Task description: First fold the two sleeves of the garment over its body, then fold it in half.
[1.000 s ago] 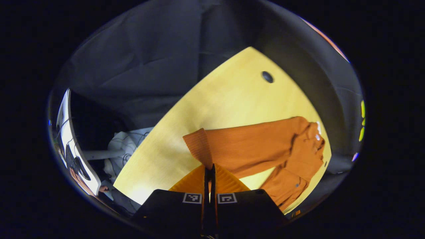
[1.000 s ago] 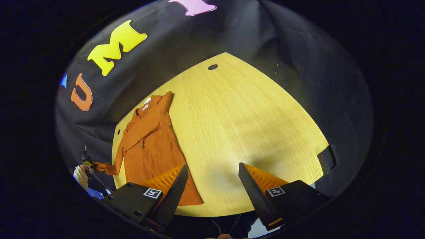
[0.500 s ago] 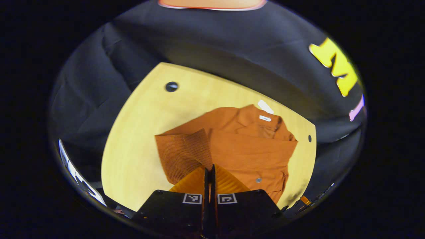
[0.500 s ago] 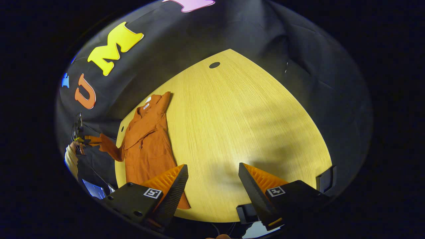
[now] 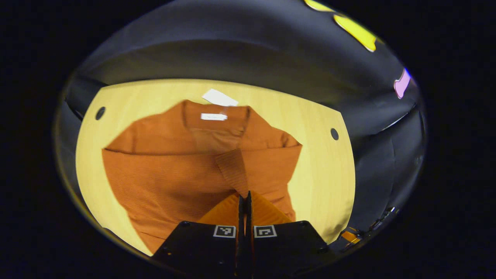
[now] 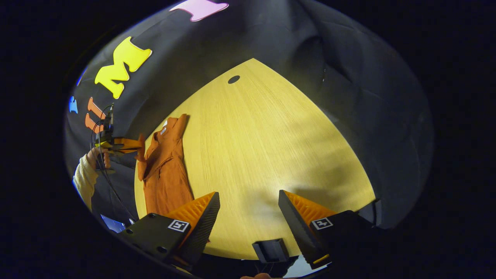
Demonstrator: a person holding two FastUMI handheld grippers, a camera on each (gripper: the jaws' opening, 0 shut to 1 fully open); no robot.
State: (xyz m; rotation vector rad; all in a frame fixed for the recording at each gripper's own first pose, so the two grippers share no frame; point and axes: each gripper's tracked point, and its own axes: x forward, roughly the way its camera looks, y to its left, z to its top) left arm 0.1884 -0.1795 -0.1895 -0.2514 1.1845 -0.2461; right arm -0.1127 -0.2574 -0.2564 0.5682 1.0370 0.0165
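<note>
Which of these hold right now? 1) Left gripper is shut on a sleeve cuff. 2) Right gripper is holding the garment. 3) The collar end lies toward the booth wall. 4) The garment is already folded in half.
1) True: the left gripper is clamped on the sleeve cuff, lifted over the garment.
2) False: the right gripper is open above bare table.
3) True: the collar points at the wall.
4) False: the body lies spread full length.
</note>
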